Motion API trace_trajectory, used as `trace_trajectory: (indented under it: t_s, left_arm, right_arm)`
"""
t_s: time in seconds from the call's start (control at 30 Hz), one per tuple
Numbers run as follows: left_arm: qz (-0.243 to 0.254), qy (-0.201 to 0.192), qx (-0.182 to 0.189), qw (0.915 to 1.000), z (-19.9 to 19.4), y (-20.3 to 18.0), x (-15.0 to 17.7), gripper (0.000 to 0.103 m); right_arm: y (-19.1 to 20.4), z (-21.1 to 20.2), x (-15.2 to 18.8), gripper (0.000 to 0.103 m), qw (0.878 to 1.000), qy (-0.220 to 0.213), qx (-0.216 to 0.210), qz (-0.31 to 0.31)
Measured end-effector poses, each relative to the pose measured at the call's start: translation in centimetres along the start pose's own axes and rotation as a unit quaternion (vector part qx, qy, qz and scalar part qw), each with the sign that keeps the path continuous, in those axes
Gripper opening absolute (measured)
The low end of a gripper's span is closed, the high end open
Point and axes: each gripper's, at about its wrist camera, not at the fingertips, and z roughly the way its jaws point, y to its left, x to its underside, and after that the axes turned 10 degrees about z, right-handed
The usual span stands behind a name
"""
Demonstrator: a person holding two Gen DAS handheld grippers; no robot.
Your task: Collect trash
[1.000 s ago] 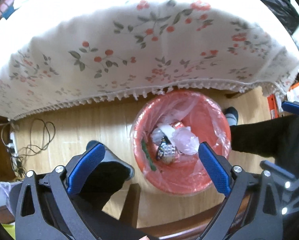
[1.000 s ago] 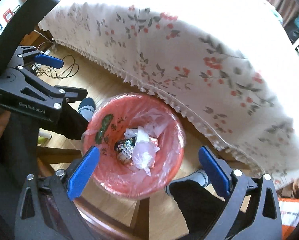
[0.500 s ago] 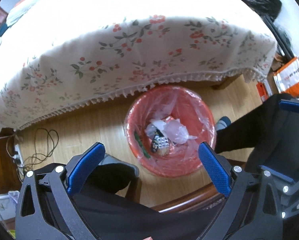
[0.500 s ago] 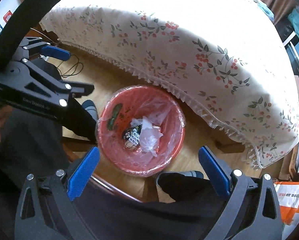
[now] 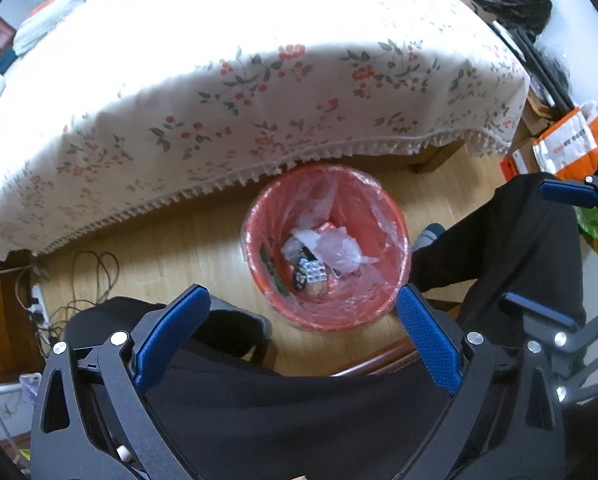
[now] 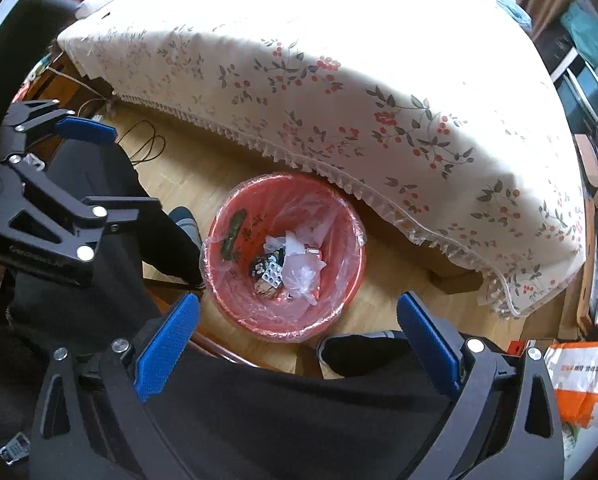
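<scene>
Both views look down from above the person's lap at a red bin (image 5: 326, 248) lined with a clear plastic bag, standing on the wooden floor (image 5: 187, 248) at the centre of each frame. The trash (image 5: 323, 256) lies at the bottom of the bin: crumpled white plastic, a dark wrapper and a silver blister pack. The far side of the bin's rim sits just under the fringed edge of the floral tablecloth (image 5: 259, 100) that covers the desk across the upper half of both frames. The left tongs (image 5: 303, 336) stand wide open and empty at the bottom of the left wrist view, the bin showing between their blue pads. The right tongs (image 6: 297, 340) are likewise spread wide and hold nothing. The person's dark trouser legs (image 6: 111, 264) flank the bin on both sides, with a socked foot (image 6: 185, 220) just beside its rim at centre left of the right wrist view. Cables (image 5: 95, 276) lie on the floor at the left of the left wrist view, and orange-and-white bags (image 5: 567, 140) crowd the right edge.
</scene>
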Motion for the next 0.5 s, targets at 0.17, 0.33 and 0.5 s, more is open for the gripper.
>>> trace_trajectory:
  t_s: [0.17,0.33,0.5]
  left_arm:
    - [0.014,-0.005,-0.012,0.9998,-1.3,-0.4,-0.3,0.097]
    - [0.027,0.004,-0.02,0.9994,-1.4,-0.9,-0.5,0.097]
    - [0.028,0.012,-0.011,0.9995,-1.2,-1.1,-0.6,0.097]
  right_arm:
    - [-0.4,-0.7,-0.1,0.098,1.0,0.01,-0.008,0.012]
    - [-0.3,-1.0,0.0,0.098,1.0,0.014,-0.003,0.009]
    - [-0.2,-0.8,0.3,0.098,1.0,0.016,-0.011,0.006]
